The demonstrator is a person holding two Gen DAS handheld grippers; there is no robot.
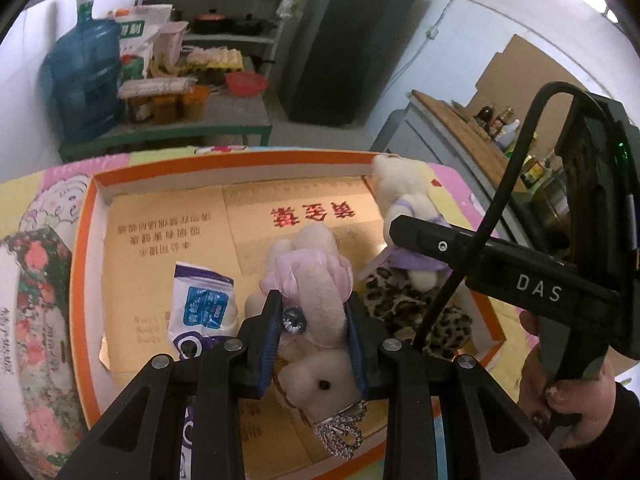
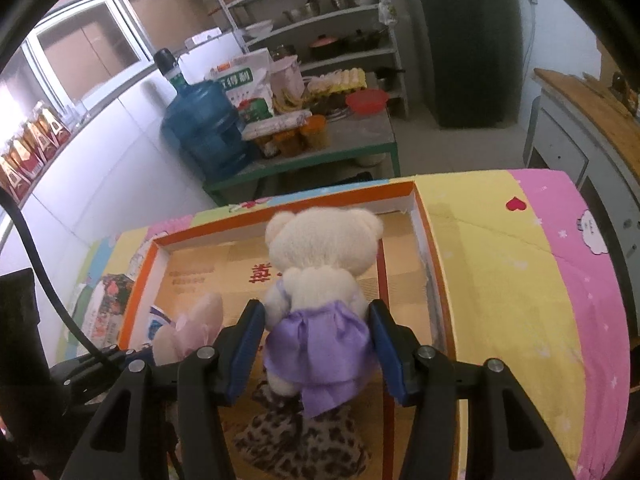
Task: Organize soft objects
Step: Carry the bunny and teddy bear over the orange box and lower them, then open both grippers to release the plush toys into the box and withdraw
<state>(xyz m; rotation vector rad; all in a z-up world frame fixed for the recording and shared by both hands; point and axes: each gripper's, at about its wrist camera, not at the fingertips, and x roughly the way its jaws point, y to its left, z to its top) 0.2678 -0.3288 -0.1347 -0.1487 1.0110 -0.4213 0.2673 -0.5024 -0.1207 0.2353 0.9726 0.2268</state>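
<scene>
A cream plush bunny with a pink bow and a silver crown charm hangs over an orange-rimmed cardboard box. My left gripper is shut on its body. My right gripper is shut on a cream teddy bear in a purple dress, held upright over the right part of the box. The bear shows right of the bunny, and the bunny's ear shows left of the bear. A leopard-print soft item lies in the box under the bear. A white and blue tissue pack lies in the box's left part.
The box sits on a pink and yellow cartoon cloth. A floral carton stands left of the box. A hand holds the right tool's black handle. Behind are a low table with a water jug, shelves and a dark fridge.
</scene>
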